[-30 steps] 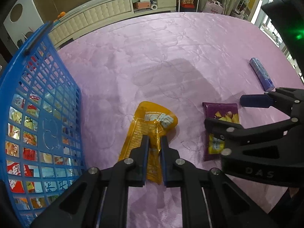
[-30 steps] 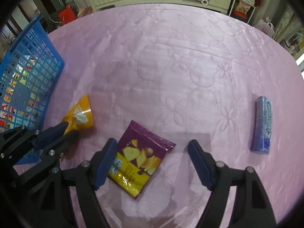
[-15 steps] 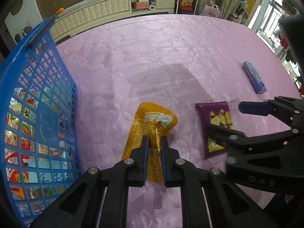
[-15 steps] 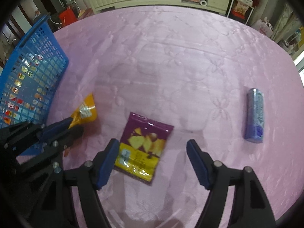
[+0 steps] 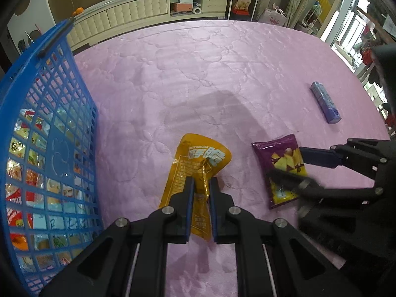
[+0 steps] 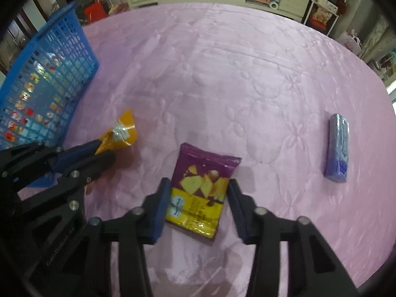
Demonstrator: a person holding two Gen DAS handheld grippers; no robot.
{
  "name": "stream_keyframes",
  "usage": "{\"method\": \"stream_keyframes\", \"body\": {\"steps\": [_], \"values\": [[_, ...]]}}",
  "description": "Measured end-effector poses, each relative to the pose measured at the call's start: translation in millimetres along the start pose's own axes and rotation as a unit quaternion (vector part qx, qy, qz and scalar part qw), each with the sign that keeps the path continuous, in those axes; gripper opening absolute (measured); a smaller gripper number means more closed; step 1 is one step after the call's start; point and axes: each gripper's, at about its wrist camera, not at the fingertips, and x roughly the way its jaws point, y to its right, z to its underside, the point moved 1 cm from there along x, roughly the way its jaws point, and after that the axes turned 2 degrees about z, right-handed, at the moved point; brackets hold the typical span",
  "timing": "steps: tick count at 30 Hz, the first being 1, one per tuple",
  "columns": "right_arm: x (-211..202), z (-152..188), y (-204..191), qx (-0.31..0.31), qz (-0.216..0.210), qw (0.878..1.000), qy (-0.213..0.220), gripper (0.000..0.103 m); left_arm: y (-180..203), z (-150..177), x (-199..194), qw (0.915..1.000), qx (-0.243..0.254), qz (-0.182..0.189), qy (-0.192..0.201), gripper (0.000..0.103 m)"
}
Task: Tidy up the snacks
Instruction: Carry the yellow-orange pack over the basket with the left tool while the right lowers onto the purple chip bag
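A yellow snack packet (image 5: 198, 153) lies on the pink quilted cloth, and my left gripper (image 5: 200, 185) is shut on its lower half. To its right lies a purple packet (image 6: 200, 173) with yellow chips printed on it. My right gripper (image 6: 199, 185) straddles that packet's lower part. Its jaws are closing, and the blue pads meet the packet's two side edges. In the left wrist view the right gripper (image 5: 297, 168) shows blurred over the purple packet (image 5: 282, 156). The right wrist view shows the left gripper (image 6: 104, 151) holding the yellow packet (image 6: 123, 128).
A blue lattice basket (image 5: 57, 123) with several snack packets inside stands at the left, also seen as the basket (image 6: 49, 57). A bluish-purple roll (image 6: 337, 148) lies far right on the cloth. A pale cabinet (image 5: 138, 7) and shelves stand beyond the far edge.
The right gripper's jaws have gone from wide apart to close against the purple packet's sides. The left gripper has stayed shut on the yellow packet.
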Motion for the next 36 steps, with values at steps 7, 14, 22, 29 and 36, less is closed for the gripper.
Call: {"method": "stream_keyframes", "body": {"steps": [7, 14, 22, 29, 36], "values": [[-16, 15, 14, 0.003, -0.015, 1.0, 0.007, 0.022, 6, 12, -19, 0.9999, -0.011, 0.006, 0.006, 0.01], [-12, 22, 32, 0.059, -0.061, 0.996, -0.001, 0.026, 12, 19, -46, 0.9998, -0.005, 0.0, 0.021, 0.009], [6, -1, 29, 0.082, -0.041, 0.996, -0.014, 0.064, 9, 13, -89, 0.9982, -0.001, -0.004, 0.06, 0.009], [25, -14, 16, 0.09, -0.014, 0.996, -0.022, 0.072, -9, 9, -161, 0.9908, -0.004, -0.009, 0.135, 0.01], [36, -18, -15, 0.06, 0.034, 0.997, -0.019, 0.074, -56, 13, -213, 0.9807, -0.028, -0.041, 0.189, 0.009]]}}
